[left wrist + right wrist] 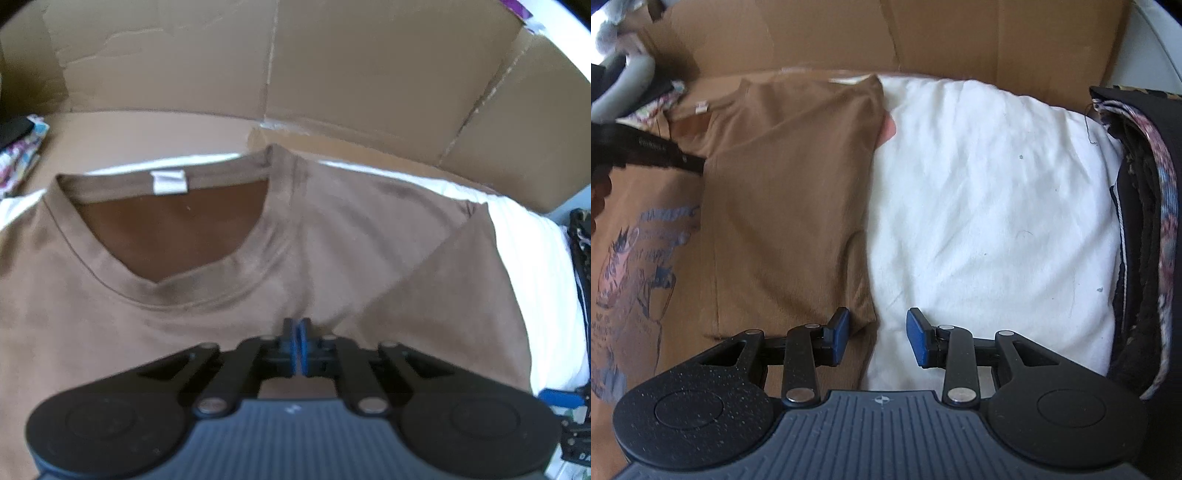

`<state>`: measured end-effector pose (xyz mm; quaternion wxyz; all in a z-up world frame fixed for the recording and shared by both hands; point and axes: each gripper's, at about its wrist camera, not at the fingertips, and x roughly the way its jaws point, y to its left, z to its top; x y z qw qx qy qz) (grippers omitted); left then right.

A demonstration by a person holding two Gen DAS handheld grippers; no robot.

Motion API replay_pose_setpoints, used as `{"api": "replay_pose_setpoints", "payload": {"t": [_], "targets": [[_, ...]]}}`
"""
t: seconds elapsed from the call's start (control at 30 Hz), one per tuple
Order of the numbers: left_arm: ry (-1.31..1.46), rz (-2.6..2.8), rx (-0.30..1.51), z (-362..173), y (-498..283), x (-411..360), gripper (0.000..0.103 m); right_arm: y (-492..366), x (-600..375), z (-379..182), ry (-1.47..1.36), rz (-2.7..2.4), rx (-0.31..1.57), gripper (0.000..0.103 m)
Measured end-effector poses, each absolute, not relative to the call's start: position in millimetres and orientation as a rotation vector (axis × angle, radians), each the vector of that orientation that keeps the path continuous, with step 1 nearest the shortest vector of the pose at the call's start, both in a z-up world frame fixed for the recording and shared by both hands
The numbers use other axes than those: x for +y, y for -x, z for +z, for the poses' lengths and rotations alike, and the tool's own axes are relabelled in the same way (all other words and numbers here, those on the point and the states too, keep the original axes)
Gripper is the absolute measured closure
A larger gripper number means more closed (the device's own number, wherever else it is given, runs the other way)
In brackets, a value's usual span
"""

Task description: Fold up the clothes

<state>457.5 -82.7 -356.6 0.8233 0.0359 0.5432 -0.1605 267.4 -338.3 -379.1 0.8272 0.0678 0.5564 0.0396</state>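
A brown T-shirt (110, 314) lies front up on a white sheet (979, 203), collar (207, 291) toward the cardboard, with a white label (168, 182) inside the neck. Its right side is folded over the body (786, 192), beside a blue and pink print (631, 258). My left gripper (297, 328) has its blue pads pressed together on the fabric just below the collar, where the creases meet; its black fingers (661, 157) also show in the right wrist view. My right gripper (877, 334) hovers open over the folded edge, one pad above the shirt, the other above the sheet, nothing between them.
Flattened cardboard (332, 74) stands as a wall behind the sheet. A dark pile of clothes with a patterned band (1145, 221) sits along the right edge. Patterned items (18, 155) lie at the far left. A person's hand (598, 199) shows at the left edge.
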Motion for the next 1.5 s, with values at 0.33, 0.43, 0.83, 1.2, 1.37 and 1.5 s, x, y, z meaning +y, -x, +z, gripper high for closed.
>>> {"api": "replay_pose_setpoints", "payload": {"t": [0.33, 0.43, 0.83, 1.2, 1.37, 1.5], "targets": [[-0.038, -0.284, 1.119, -318.1, -476.2, -18.6, 0.071, -271.5, -329.9, -341.1, -0.149, 0.062, 1.245, 0.060], [-0.055, -0.251, 1.102, -297.9, -483.2, 12.0, 0.069, -281.6, -325.9, -329.4, -0.169, 0.063, 1.251, 0.060], [-0.016, -0.041, 1.064, -223.8, -505.1, 148.2, 0.058, -342.5, -283.4, -287.6, -0.092, 0.127, 1.226, 0.052], [0.048, 0.149, 1.071, -189.4, -484.5, 253.8, 0.054, -383.0, -229.8, -259.0, -0.103, 0.199, 1.170, 0.046], [0.066, 0.207, 1.077, -177.6, -465.6, 290.7, 0.053, -395.4, -205.1, -252.4, -0.110, 0.239, 1.145, 0.043], [0.067, 0.227, 1.085, -172.9, -443.5, 313.7, 0.050, -398.2, -187.6, -254.3, -0.131, 0.259, 1.131, 0.042]]}}
